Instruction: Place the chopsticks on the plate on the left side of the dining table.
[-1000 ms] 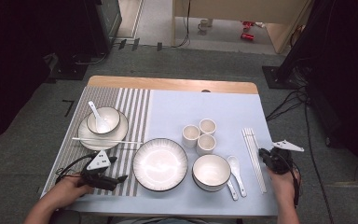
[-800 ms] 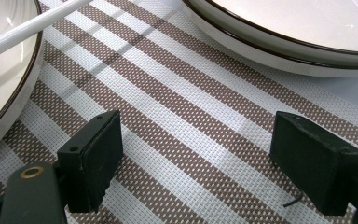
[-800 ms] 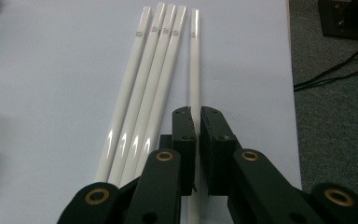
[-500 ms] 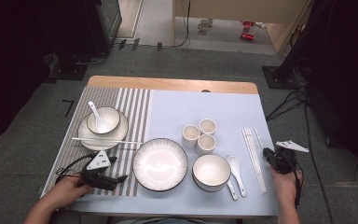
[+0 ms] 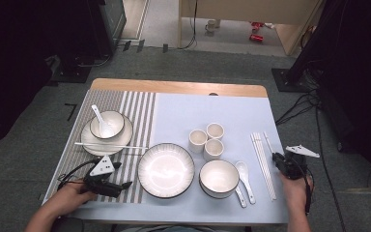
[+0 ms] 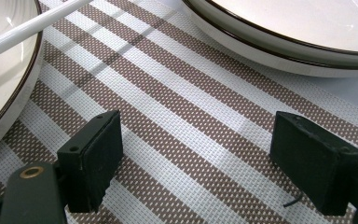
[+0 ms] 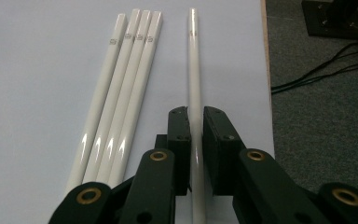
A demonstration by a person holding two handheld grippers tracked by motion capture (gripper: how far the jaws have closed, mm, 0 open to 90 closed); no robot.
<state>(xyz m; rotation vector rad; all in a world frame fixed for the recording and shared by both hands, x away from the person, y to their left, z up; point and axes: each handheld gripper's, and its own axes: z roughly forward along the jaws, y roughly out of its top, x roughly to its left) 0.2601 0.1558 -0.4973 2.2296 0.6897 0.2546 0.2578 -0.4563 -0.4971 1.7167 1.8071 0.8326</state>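
Right gripper (image 7: 195, 122) clamped on lone white chopstick (image 7: 194, 65) near its end; thin, stiff, glossy, likely slippery. Left gripper (image 6: 196, 154) gaping over striped placemat (image 6: 177, 121).

In the right gripper view, the single white glossy chopstick (image 7: 194, 70) runs between the black jaws and off the bottom edge, its near end hidden. In the left gripper view, the white dark-rimmed ceramic plate (image 6: 303, 28) is cut off by the top edge. Printed marks on the four bundled white chopsticks (image 7: 121, 88) are too small to read.
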